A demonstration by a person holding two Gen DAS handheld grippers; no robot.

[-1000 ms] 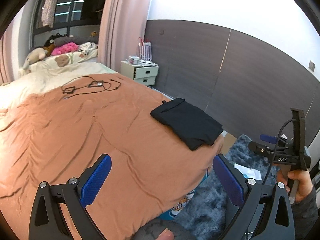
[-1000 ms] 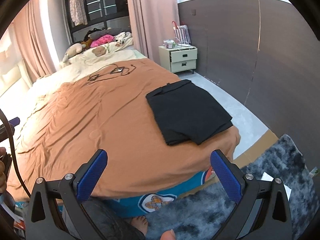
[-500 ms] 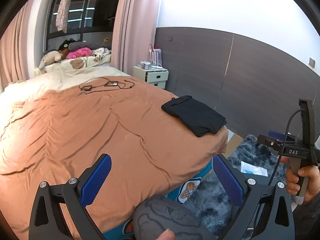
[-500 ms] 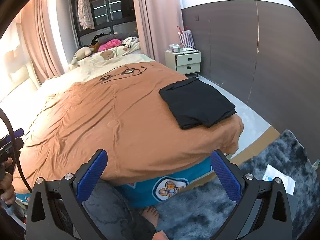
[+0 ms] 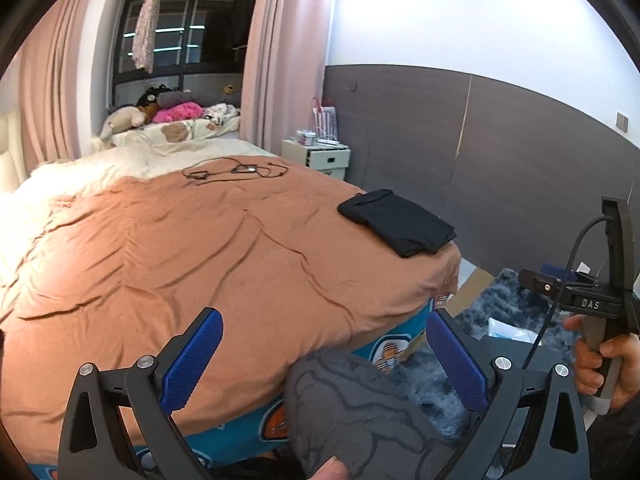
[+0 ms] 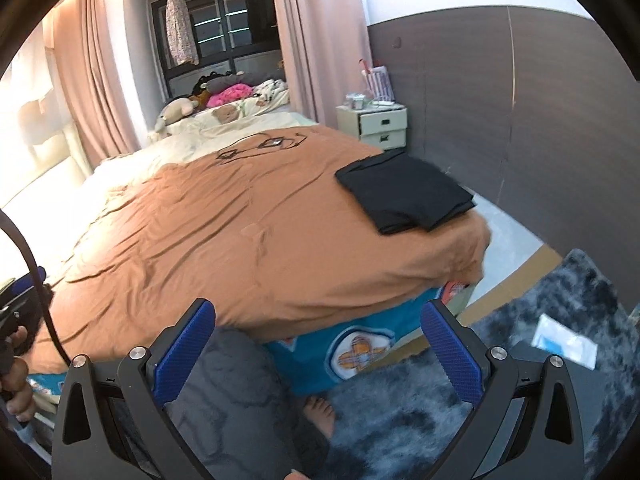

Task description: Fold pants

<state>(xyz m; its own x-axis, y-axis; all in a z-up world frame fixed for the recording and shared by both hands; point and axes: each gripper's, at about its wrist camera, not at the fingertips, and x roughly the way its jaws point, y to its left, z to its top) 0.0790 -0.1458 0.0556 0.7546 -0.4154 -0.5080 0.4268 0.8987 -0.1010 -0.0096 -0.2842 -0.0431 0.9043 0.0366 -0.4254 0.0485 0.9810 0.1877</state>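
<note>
Now you hold both grippers in the air at the foot of the bed [image 5: 200, 248], and neither one touches anything. Your left gripper [image 5: 324, 360] has its blue fingers [image 5: 192, 364] spread wide apart with nothing between them; behind the gap you see only the bed cover and your knee in grey patterned cloth [image 5: 352, 408]. Your right gripper [image 6: 320, 356] is the same: its blue fingers [image 6: 452, 356] stand far from each other and grip nothing. The pants [image 5: 396, 222] are black and already lie folded into a flat rectangle on the orange cover, near the corner of the bed at the side of the dark wall panel [image 5: 520, 152]. In the right wrist view the pants [image 6: 404, 196] show the same way, with the folded edges stacked at the end nearer to the bed foot. Both grippers are well apart from the pants. In the left wrist view your right hand [image 5: 608, 364] shows beside the bed, closed around the handle of the other gripper. Farther up the bed, a black cable [image 5: 236, 170] lies in loops on the cover, and plush toys [image 5: 128, 120] sit at the head end. A white nightstand [image 6: 374, 124] stands beside the bed against the wall panel. A grey shaggy rug [image 6: 520, 360] covers the floor at the bed foot, and your bare foot [image 6: 320, 414] rests on it.
</note>
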